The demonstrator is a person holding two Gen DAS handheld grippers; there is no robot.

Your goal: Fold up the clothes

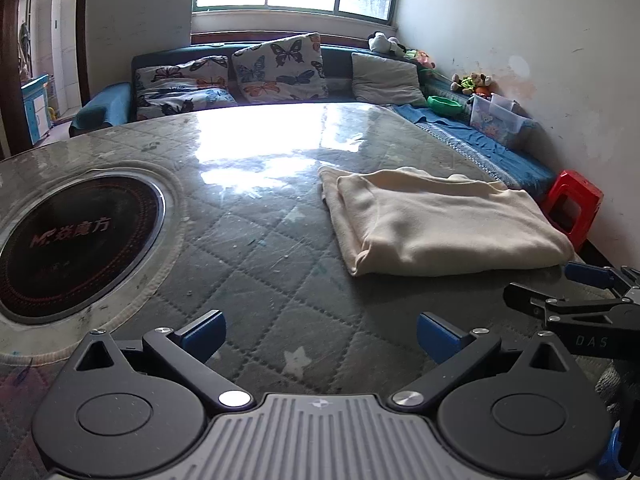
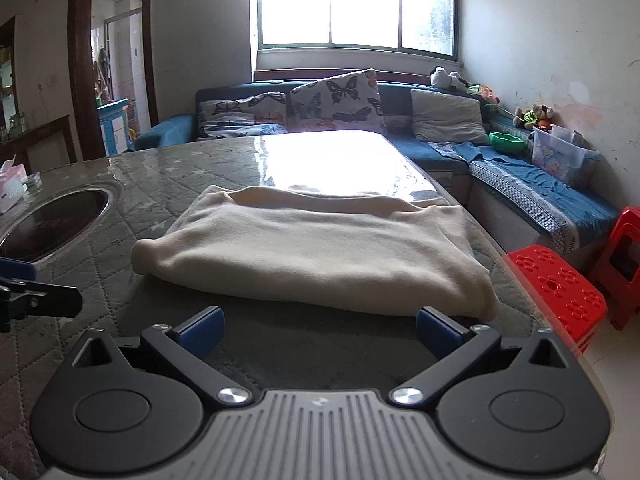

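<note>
cloth [image 2: 316, 248]: folded, laid flat on table [image 1: 256, 248] | left gripper [image 1: 320, 334]: spread wide, nothing held | right gripper [image 2: 318, 330]: spread wide, nothing held, just before cloth

- Left gripper [image 1: 320, 336]: black linkage arms, blue finger pads [image 1: 204, 334], round black hubs, silver pivot screws, and a grey ribbed plate along the bottom edge.
- Right gripper [image 2: 318, 330]: the same build; white "DAS" lettering shows on it at the left view's right edge.
</note>
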